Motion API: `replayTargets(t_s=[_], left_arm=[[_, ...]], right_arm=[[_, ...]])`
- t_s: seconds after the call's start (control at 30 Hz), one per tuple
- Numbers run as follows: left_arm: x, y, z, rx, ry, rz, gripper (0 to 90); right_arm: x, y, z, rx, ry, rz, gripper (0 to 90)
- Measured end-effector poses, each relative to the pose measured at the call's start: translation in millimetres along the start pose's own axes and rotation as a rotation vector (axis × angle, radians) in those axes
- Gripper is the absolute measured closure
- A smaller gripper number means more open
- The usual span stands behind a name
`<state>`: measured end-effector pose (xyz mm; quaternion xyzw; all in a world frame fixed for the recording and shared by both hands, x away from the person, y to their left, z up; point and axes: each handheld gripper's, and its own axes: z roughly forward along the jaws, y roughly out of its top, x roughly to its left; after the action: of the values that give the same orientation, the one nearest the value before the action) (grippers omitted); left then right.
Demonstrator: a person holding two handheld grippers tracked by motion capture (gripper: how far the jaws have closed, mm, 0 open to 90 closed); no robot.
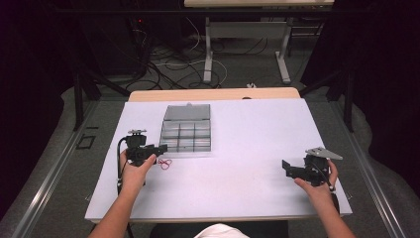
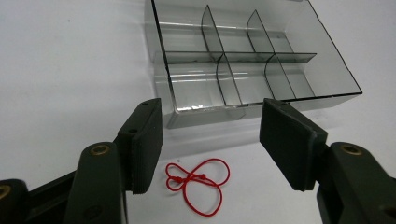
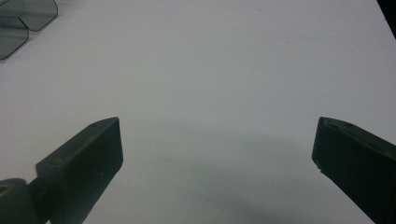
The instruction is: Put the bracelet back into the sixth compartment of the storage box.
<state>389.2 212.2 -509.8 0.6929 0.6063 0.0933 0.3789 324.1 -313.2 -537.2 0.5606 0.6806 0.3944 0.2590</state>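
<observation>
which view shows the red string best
The left gripper view: the red string lies close up on the white table, loops and knot plain, between the open jaws of the left gripper and untouched. The high view gives a tiny red squiggle near the clear box.

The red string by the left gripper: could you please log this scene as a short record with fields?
red string: loose tangled loop, flat on the white table, just in front of the box
left gripper: jaws open, poised over the string, nothing between the pads
compartment box: clear, lid open, divided cells look empty
right gripper: jaws wide open over bare table, far from the string
</observation>
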Motion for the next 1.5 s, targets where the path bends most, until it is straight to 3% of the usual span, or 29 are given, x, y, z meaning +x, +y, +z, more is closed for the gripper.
replayTargets(t_s=[0.13,0.27,0.43,0.7,0.73,1.2,1.23,1.3,1.5], left_arm=[[3.3,-0.7,2.6,0.036,-0.025,-0.01,42.5],[6.1,-2.6,5.9,0.067,-0.024,-0.008,48.0],[11.0,-7.7,11.0,0.109,0.004,-0.026,55.3],[15.2,-10.8,15.0,0.117,0.027,-0.039,63.0],[16.8,-10.7,15.1,0.145,0.022,-0.039,63.6],[21.7,-13.5,20.4,0.158,0.02,-0.065,69.4],[23.1,-13.0,19.6,0.184,0.017,-0.059,69.7],[22.4,-13.9,21.4,0.166,0.03,-0.064,71.8],[23.6,-14.4,22.6,0.179,0.02,-0.072,75.2]], right_arm=[[-1.4,-0.7,0.7,-0.002,-0.005,-0.012,1.7],[-1.4,-0.8,1.0,-0.001,-0.004,-0.011,1.9],[-1.4,-0.8,0.8,0.006,0.005,-0.005,2.1],[-0.6,-0.8,1.0,0.009,0.008,-0.001,2.4],[-0.7,-0.9,1.2,0.009,0.007,-0.001,2.5],[-1.3,-1.3,1.5,0.013,0.009,-0.01,3.4],[-1.5,-1.5,1.7,0.012,0.007,-0.013,3.5],[-1.7,-1.5,1.9,0.012,0.007,-0.01,3.7],[-1.5,-1.5,1.8,0.012,0.007,-0.01,4.1]])
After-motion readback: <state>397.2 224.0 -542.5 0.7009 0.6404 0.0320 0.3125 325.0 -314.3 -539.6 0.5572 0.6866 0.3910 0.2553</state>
